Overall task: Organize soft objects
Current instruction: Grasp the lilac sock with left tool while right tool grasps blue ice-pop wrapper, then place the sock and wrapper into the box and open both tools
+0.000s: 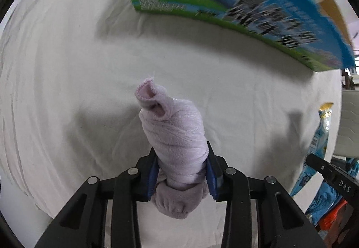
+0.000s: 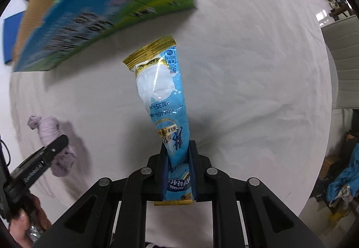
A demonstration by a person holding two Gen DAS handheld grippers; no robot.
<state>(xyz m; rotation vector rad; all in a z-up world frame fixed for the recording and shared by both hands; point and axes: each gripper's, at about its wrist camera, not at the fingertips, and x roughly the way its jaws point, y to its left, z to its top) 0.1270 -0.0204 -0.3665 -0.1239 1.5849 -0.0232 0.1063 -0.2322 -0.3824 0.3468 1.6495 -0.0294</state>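
Observation:
My left gripper (image 1: 182,165) is shut on a rolled lilac towel (image 1: 172,131), held above the white cloth-covered table (image 1: 67,91). The towel also shows in the right wrist view (image 2: 50,129), with the left gripper (image 2: 60,143) clamped on it. My right gripper (image 2: 178,158) is shut on a long blue and white pouch with gold ends (image 2: 162,95), which sticks up and forward. The pouch also shows at the right edge of the left wrist view (image 1: 320,135). An open cardboard box with blue and green printed sides (image 1: 224,1) stands ahead; it also appears in the right wrist view (image 2: 101,12).
A white chair (image 2: 343,57) stands past the table's right edge. Blue cloth (image 2: 345,180) lies on the floor at the right. A blue surface (image 2: 11,35) lies beyond the box on the left.

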